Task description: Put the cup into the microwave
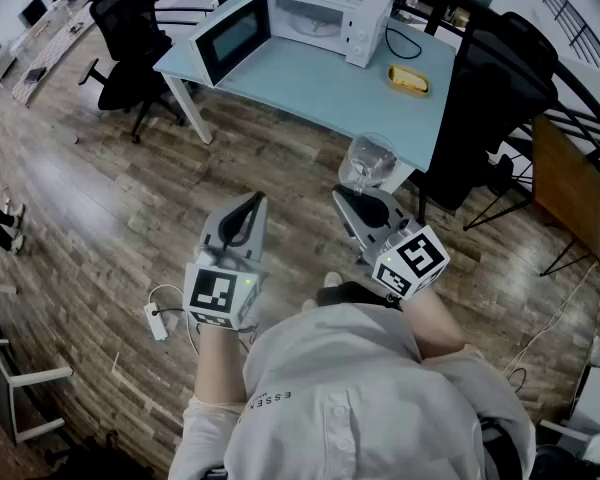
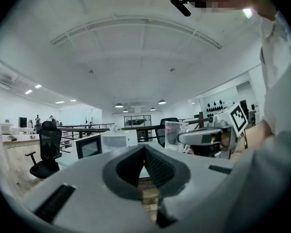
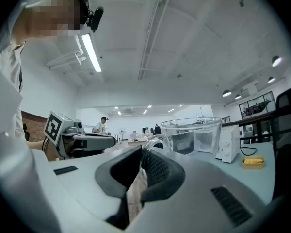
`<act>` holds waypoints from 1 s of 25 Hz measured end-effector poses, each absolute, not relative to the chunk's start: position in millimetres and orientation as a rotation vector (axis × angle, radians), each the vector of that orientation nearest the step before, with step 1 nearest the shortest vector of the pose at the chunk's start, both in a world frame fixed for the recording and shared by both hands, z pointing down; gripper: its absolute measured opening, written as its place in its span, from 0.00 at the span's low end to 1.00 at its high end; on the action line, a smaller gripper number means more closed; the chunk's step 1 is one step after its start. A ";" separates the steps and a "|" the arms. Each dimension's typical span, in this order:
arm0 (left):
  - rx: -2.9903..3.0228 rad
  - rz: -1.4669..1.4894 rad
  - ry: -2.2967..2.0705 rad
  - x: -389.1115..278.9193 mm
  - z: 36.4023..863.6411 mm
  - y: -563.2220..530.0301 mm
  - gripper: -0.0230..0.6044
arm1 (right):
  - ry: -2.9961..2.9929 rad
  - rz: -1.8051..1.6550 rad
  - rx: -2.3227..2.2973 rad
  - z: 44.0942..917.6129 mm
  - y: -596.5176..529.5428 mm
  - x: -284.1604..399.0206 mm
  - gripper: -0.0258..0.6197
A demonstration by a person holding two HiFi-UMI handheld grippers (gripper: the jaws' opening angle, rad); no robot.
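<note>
**Right fingers clamped on the cup's handle; left fingers closed on nothing.**

The right gripper (image 3: 143,152) has its fingers (image 3: 160,171) drawn almost together on the thin clear handle of the glass cup (image 3: 191,135). The cup's bowl stands upright just past the fingertips and is carried in the air near the front edge of the table (image 1: 310,83). The left gripper (image 2: 144,148) is held beside the right one, apart from it. Its fingers (image 2: 160,169) meet at the tips with nothing between them, and only wooden floor shows through the gap lower down. Well ahead of both pairs of fingers, the white microwave (image 1: 330,16) sits on the pale-blue table with its door (image 1: 230,36) swung open to the left. A small yellow item (image 1: 408,78) lies on the table, beyond the right fingers and to the right of the microwave.
</note>
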State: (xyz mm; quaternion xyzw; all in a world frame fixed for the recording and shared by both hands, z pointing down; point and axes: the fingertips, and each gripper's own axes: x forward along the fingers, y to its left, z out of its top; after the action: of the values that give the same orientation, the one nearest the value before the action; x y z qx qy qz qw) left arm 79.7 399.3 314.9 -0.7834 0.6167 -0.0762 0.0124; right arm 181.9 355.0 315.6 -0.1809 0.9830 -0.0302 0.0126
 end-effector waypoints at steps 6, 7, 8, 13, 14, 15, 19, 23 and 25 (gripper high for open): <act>-2.452 -0.243 1.919 78.7 316.1 390.5 0.04 | 3.056 -0.114 -0.583 315.4 344.4 181.4 0.08; -2.453 -0.245 1.919 78.3 316.6 390.2 0.04 | 3.056 -0.118 -0.584 315.6 343.4 181.0 0.08; -2.455 -0.245 1.919 77.9 317.2 389.8 0.04 | 3.056 -0.121 -0.584 315.7 342.3 180.6 0.08; -2.458 -0.245 1.925 74.7 319.4 388.1 0.04 | 3.049 -0.141 -0.580 315.0 337.1 178.8 0.08; -2.456 -0.241 1.927 73.2 318.5 387.7 0.04 | 3.045 -0.155 -0.576 314.5 335.7 177.6 0.08; -2.452 -0.237 1.930 71.5 317.5 387.2 0.04 | 3.044 -0.169 -0.570 314.3 334.2 176.2 0.08; -2.439 -0.236 1.961 61.7 319.4 383.9 0.04 | 3.069 -0.169 -0.549 318.3 325.8 168.5 0.08; -2.428 -0.244 2.001 45.8 327.0 367.9 0.04 | 3.086 -0.182 -0.504 327.6 307.6 152.5 0.08; -2.422 -0.250 2.030 35.6 331.3 353.5 0.04 | 3.099 -0.176 -0.466 332.5 295.1 140.8 0.08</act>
State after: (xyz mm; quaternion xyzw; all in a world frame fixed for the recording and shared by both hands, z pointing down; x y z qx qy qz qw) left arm 35.6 353.5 331.3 -0.7640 0.6402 -0.0789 -0.0140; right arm 140.8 295.1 332.5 -0.1484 0.9873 -0.0562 0.0014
